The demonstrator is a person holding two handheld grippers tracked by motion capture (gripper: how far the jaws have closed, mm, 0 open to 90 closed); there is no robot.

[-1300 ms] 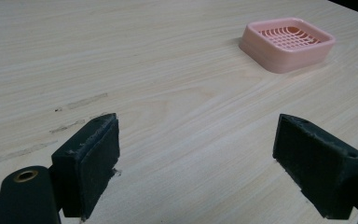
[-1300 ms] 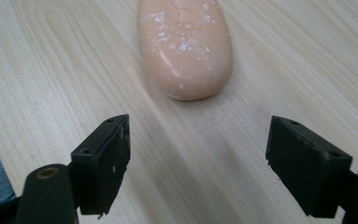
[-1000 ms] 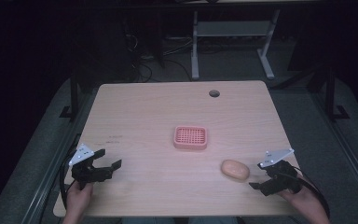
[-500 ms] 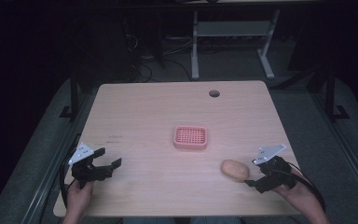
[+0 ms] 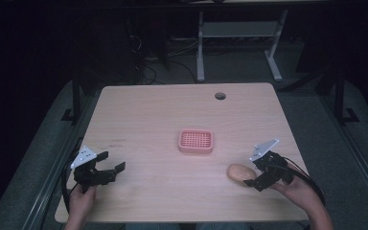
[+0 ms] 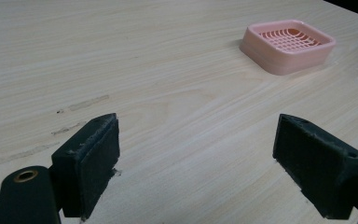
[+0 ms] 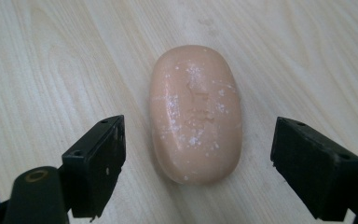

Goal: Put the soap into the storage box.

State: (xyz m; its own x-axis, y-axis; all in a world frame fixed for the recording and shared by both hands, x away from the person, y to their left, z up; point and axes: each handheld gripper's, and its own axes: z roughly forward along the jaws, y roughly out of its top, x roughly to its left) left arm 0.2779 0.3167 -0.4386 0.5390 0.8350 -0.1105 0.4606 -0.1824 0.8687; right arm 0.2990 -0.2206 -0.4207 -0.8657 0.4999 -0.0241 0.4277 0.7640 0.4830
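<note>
A peach oval soap bar (image 5: pixel 238 172) lies on the wooden table (image 5: pixel 163 115), to the front right of a pink slotted soap dish (image 5: pixel 196 141). My right gripper (image 5: pixel 253 176) is at the bar's right end. In the right gripper view the soap bar (image 7: pixel 195 112) lies lengthwise between the jaws. My right gripper (image 7: pixel 203 140) is open; its jaws have just been opening and stand clear of both sides of the bar. My left gripper (image 5: pixel 114 161) rests at the front left, open and holding nothing. In the left gripper view, my left gripper (image 6: pixel 196 140) points at the soap dish (image 6: pixel 286 44) farther off.
A round cable hole (image 5: pixel 220 96) sits near the table's far right edge. Faint scuff marks (image 6: pixel 81 103) cross the wood ahead of the left gripper. Dark floor and a white desk frame (image 5: pixel 239 33) lie beyond the table.
My right gripper has moved left up to the soap bar, and its jaws stand wider apart. The soap bar, the dish and the left gripper have stayed put.
</note>
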